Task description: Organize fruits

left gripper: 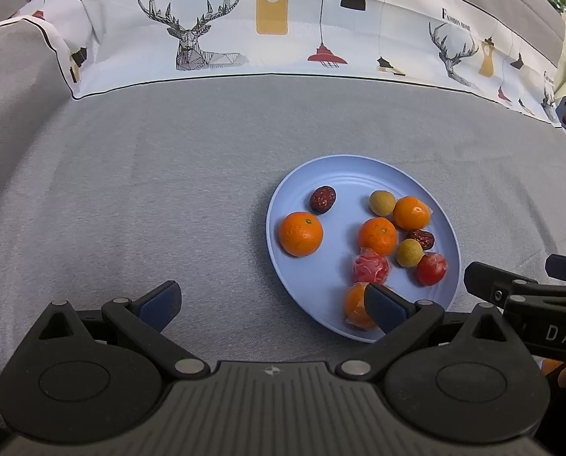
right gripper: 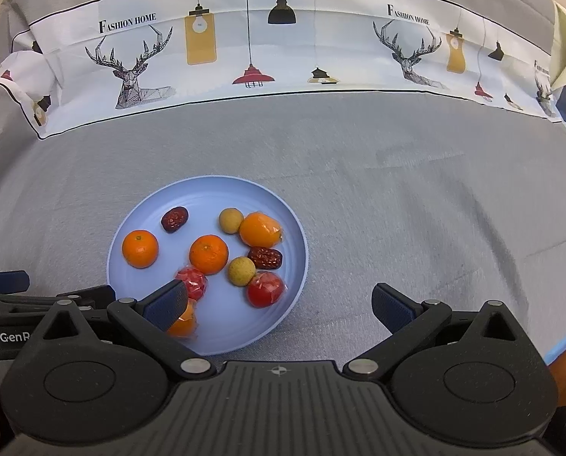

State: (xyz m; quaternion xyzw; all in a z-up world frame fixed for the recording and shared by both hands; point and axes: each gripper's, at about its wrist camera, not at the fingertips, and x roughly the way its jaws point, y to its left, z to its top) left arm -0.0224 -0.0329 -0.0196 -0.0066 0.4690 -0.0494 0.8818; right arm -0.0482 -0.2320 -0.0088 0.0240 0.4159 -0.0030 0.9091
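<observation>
Both your left gripper [left gripper: 271,306] and right gripper [right gripper: 279,304] hold their jaws spread, empty, near the blue plate [left gripper: 343,171] of fruits.

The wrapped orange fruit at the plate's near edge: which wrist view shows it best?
Left wrist, narrowly: the wrapped orange fruit shows about half, its right side behind one finger pad. In the right wrist view the fruit is blurred and mostly hidden by a finger pad.

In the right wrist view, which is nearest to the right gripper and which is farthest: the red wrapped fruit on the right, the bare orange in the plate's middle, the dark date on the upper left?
From the right gripper:
1. Red wrapped fruit, near rim of the plate, right side.
2. Bare orange, plate's middle.
3. Dark date, far left part.
</observation>
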